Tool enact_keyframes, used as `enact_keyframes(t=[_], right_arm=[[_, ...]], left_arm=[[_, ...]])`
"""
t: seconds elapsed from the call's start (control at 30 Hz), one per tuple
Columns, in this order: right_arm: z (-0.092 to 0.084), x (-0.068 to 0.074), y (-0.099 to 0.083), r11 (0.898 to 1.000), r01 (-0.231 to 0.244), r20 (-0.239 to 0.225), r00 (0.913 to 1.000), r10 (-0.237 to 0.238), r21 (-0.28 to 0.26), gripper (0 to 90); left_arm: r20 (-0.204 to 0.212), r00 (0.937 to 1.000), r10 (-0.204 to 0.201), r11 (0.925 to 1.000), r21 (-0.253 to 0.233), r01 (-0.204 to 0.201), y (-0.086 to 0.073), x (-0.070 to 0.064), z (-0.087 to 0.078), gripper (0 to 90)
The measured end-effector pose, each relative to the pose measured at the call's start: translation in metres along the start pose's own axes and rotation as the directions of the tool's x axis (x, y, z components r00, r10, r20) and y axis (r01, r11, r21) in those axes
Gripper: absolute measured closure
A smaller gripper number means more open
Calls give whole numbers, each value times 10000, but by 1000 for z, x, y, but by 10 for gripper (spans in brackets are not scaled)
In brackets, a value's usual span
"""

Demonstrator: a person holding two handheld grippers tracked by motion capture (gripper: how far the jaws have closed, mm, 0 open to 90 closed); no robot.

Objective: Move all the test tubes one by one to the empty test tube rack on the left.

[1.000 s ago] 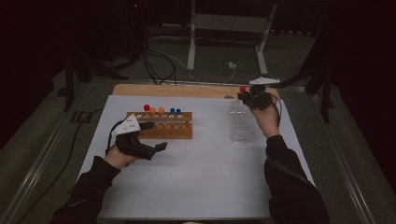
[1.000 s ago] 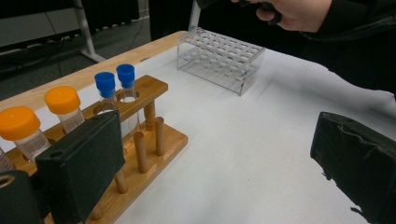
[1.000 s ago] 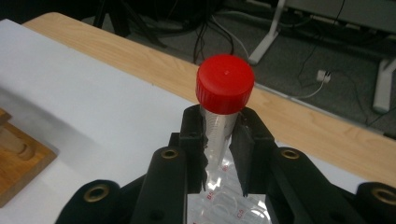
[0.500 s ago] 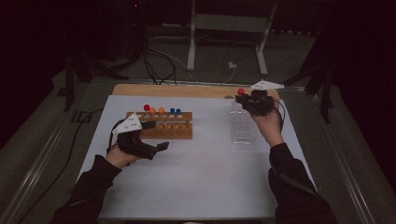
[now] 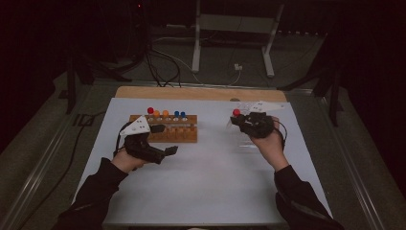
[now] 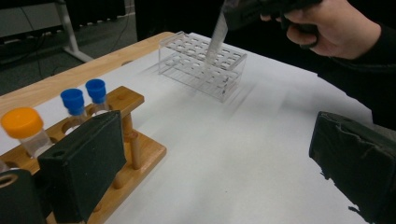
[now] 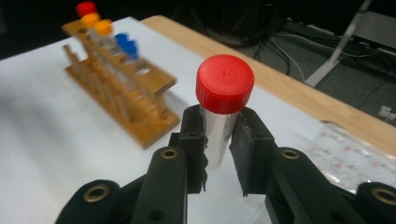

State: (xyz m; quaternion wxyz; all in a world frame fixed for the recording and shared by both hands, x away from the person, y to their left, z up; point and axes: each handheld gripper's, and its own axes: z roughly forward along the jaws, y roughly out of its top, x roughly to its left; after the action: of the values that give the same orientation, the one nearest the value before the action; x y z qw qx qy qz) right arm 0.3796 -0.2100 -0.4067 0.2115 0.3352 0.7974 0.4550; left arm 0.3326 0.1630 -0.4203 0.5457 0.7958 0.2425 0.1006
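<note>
The right claw [image 7: 219,140] is clamped on a tube with a red cap [image 7: 224,84], its two black pads pinching the clear barrel just under the cap. In the right gripper view the tube stands roughly upright between the pads, cap at 12 o'clock, its lower end hidden behind the claw body. In the left gripper view the same tube [image 6: 215,35] hangs tilted, its tip pointing down toward 7 o'clock, over the holes of the clear plastic rack [image 6: 201,63] without visibly sitting in one.

In the high view the right claw [image 5: 239,120] hovers above that clear rack [image 5: 249,141] on the right half of the white desk [image 5: 215,191]. The wooden rack [image 5: 170,132], with its orange and blue capped tubes and one more red one, lies toward 9 o'clock of the right claw, well apart.

The left claw [image 5: 171,150] rests low on the desk just in front of the wooden rack, its pads apart and holding nothing; in its own view one pad [image 6: 84,163] stands against the rack's near side.

The coming move likely turns on one relation: the tube's long axis must come vertical over a single hole directly beneath it. The right hand is plainly the nearer one for that.
</note>
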Motion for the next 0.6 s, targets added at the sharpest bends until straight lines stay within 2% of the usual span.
enact_keyframes(t=[0.13, 0.23, 0.4, 0.53, 0.6], right_arm=[[0, 14, -8, 10000, 32, -399, 9992, -30, 55, 744], [1, 28, -13, 9995, 276, -638, 9976, -265, 157, 744], [5, 49, -20, 9977, 600, -1120, 9921, -562, 307, 744], [6, 63, -21, 9971, 723, -1514, 9861, -680, 229, 744], [6, 68, -21, 9968, 774, -1679, 9831, -727, 217, 744]], left_arm=[[140, 9999, 3, 10000, 33, -4, 4, -3, 5, 48], [266, 9996, 10, 10000, 43, -11, 8, -6, 10, 49], [439, 9990, 103, 9999, 49, -105, 16, -13, 20, 61], [616, 9978, 239, 9996, 122, -247, 20, -19, 29, 78], [700, 9971, 285, 9995, 94, -292, 22, -22, 35, 116]])
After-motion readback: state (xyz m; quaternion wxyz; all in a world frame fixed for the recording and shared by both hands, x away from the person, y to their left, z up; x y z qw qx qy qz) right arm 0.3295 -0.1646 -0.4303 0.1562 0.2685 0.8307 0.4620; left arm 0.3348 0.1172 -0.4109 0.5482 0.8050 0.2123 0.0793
